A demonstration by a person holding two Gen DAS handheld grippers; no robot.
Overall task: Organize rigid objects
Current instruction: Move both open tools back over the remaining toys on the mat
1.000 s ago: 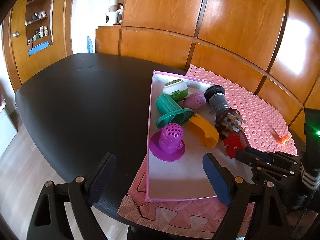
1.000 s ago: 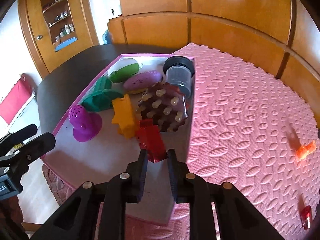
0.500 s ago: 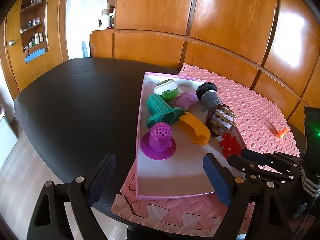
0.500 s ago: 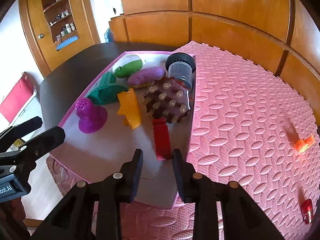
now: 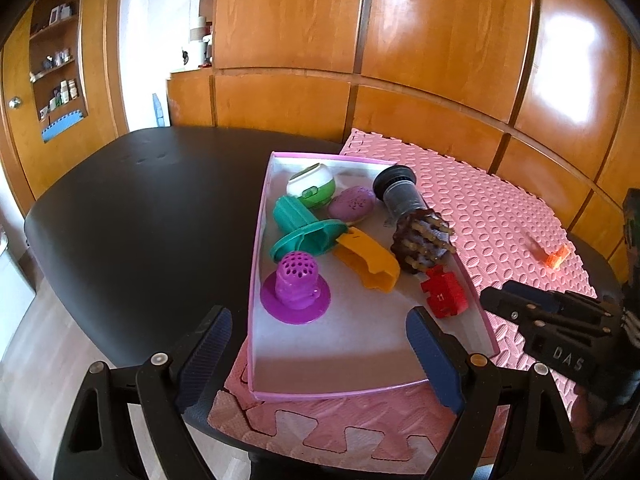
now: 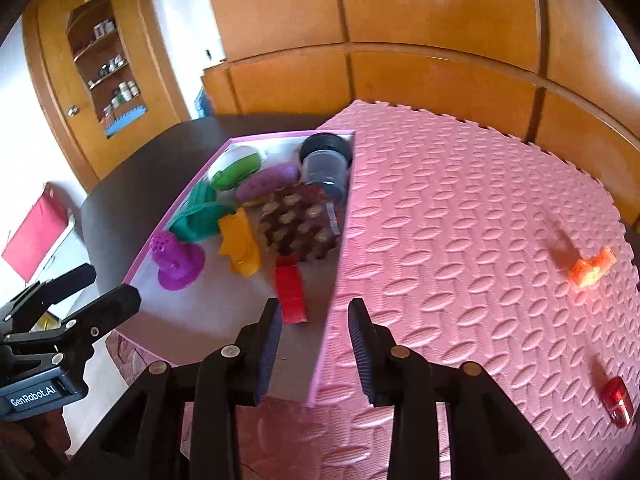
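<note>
Red block (image 5: 443, 298), marked "11", lies in the pink-rimmed tray (image 5: 256, 264) on ribbed foam mat (image 6: 460, 220). Left tongs (image 5: 320, 356), labelled "GenRobot.AI", gape empty; right tongs (image 6: 314, 344), "DAS", open, empty.

Layout, left wrist view. A foam mat (image 5: 500, 216) lies on the tabletop (image 5: 140, 208) at frame right. A tray (image 5: 360, 344) rests on the mat's left edge, frame centre. In the tray: a perforated cup (image 5: 296, 286) lower left, a block (image 5: 443, 298) lower right, a spiked ball (image 5: 424, 242) above the block, a jar (image 5: 400, 192) at the upper right. A small piece (image 5: 557, 257) lies on the mat, far right.
</note>
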